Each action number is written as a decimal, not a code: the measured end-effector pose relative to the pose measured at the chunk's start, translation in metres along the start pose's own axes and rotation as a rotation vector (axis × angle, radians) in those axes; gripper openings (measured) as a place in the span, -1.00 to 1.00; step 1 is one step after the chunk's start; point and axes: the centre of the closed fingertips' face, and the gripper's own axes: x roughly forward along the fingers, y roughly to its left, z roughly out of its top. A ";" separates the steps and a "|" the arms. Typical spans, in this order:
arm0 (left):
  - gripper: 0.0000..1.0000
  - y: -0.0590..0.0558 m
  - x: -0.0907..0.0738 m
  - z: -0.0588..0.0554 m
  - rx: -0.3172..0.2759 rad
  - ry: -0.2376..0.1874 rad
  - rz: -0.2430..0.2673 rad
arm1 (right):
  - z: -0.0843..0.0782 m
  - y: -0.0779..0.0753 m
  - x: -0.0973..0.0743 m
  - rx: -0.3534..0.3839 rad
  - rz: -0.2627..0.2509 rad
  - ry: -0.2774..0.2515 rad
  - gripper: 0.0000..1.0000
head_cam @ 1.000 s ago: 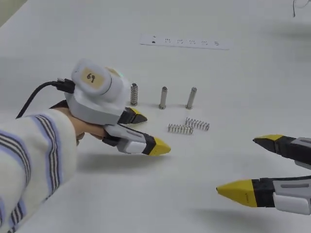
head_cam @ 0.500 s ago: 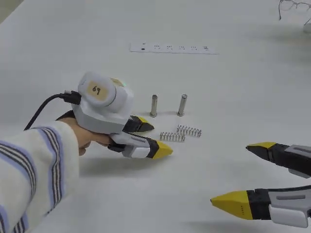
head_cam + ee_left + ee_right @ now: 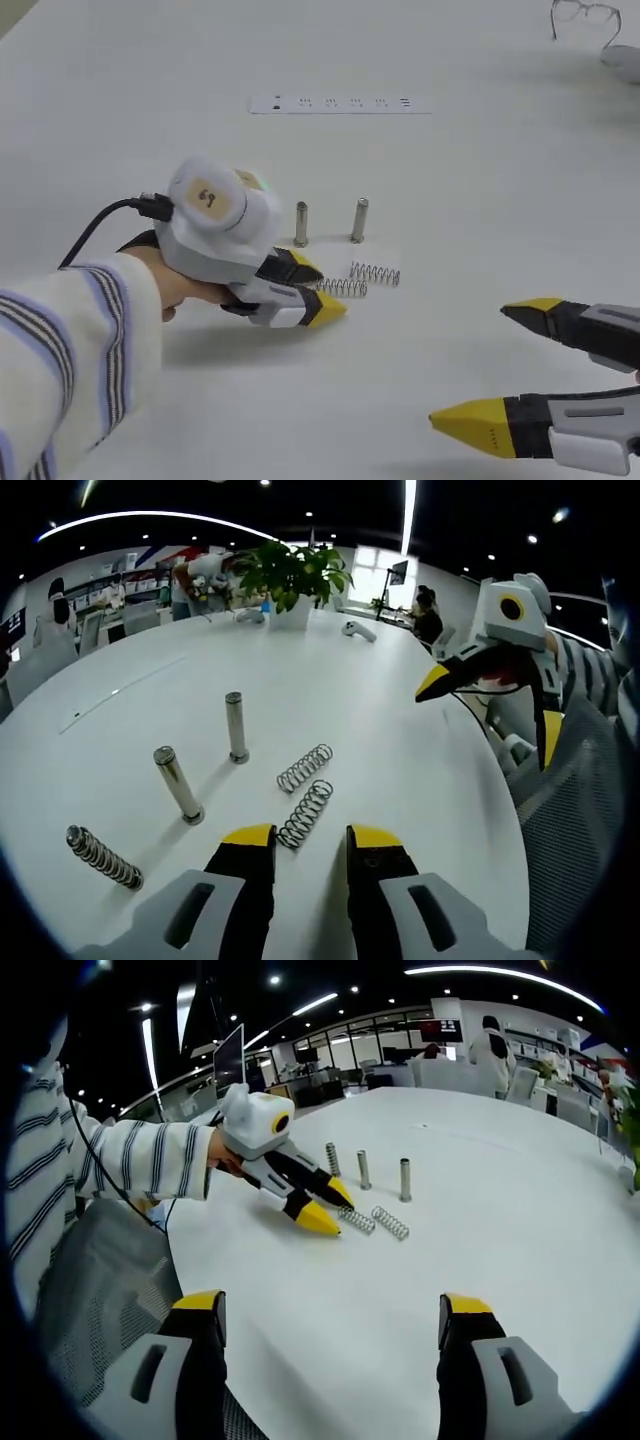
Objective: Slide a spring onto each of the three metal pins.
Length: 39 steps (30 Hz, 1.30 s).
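Two bare metal pins (image 3: 301, 223) (image 3: 360, 220) stand upright on the white table (image 3: 450, 180). In the left gripper view a third pin (image 3: 100, 855) wears a spring, left of the bare pins (image 3: 178, 783) (image 3: 236, 726). Two loose springs (image 3: 343, 287) (image 3: 375, 273) lie in front of the pins. My left gripper (image 3: 322, 288) is open, its yellow tips just short of the nearer spring (image 3: 306, 813), with nothing held. Low on the right, well away from the springs, my right gripper (image 3: 480, 363) is wide open and empty. The right gripper view shows the left gripper (image 3: 330, 1210) beside the springs (image 3: 355, 1220).
A white power strip (image 3: 340, 104) lies flat at the far side of the table. A pair of glasses (image 3: 585, 15) rests at the far right corner. A cable (image 3: 100, 225) trails from the left gripper. A potted plant (image 3: 295, 575) stands far off.
My left gripper has moved toward the loose springs and now covers the sprung pin in the head view. The head camera has shifted. The right gripper has barely moved.
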 end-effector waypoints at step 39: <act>-0.97 -0.009 -0.022 0.007 -0.013 -0.053 -0.012 | 0.005 0.002 -0.003 -0.018 0.005 -0.020 0.67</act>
